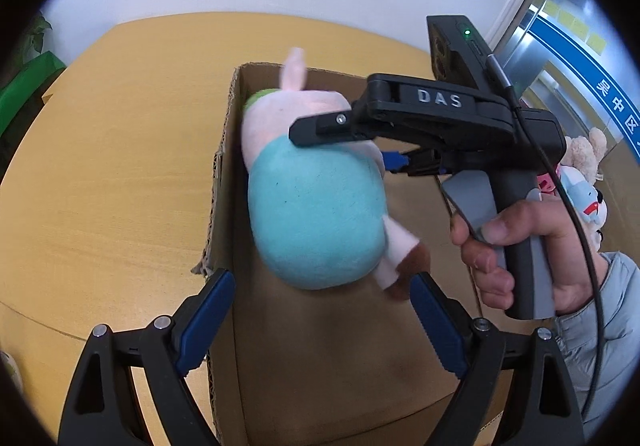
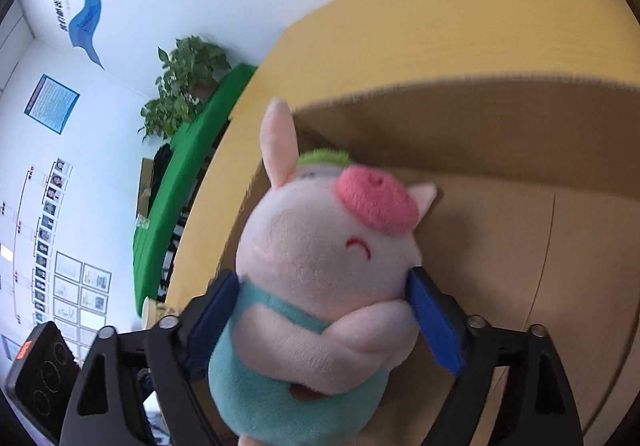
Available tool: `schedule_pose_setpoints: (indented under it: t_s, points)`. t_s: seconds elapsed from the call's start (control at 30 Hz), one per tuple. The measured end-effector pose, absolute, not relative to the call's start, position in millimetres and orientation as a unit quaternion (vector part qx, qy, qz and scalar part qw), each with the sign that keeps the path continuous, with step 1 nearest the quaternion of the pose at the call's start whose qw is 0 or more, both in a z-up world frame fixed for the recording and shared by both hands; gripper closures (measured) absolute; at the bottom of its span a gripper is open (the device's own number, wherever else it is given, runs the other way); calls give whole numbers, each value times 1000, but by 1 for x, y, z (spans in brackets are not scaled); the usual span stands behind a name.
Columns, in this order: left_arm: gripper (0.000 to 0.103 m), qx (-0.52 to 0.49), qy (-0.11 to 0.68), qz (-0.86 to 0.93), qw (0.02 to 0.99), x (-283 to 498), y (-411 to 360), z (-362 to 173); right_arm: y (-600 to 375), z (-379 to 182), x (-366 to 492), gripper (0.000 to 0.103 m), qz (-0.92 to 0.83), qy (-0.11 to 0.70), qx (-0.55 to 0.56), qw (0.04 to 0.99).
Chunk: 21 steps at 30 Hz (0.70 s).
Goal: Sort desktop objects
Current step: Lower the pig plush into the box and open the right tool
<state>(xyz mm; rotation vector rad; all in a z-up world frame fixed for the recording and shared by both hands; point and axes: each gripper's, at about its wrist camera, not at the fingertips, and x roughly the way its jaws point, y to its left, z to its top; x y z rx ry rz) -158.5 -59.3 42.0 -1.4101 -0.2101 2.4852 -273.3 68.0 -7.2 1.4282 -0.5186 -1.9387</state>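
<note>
A plush pig (image 1: 316, 214) in a teal outfit, with a pink snout and a green tuft, hangs over the open cardboard box (image 1: 224, 182). A person's hand (image 1: 520, 246) holds my right gripper (image 1: 344, 148), which reaches in from the right and straddles the pig. In the right wrist view the pig (image 2: 320, 286) fills the gap of the right gripper (image 2: 322, 276). The blue pads (image 2: 432, 322) lie wide apart along its sides and do not squeeze it. The pig's ear and leg are smeared. My left gripper (image 1: 322, 280) stands open just below the pig and holds nothing.
The box (image 2: 440, 86) sits on a yellow wooden table (image 1: 120, 166). More plush toys (image 1: 580, 174) lie at the right, behind the hand. A green bench (image 2: 192, 166) and a potted plant (image 2: 184, 86) stand beyond the table's far edge by the wall.
</note>
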Motion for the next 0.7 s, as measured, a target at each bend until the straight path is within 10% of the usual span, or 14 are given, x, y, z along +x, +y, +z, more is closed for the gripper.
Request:
schedule_pose_setpoints:
  t_s: [0.1,0.7]
  points:
    - [14,-485,-74,860,138,-151,-66,35,57,-11,-263,0,-717,-175,584,339]
    - [14,-482,-84,861,142,-121,-88,38,59,1,-276,18,-772,-197,518,312]
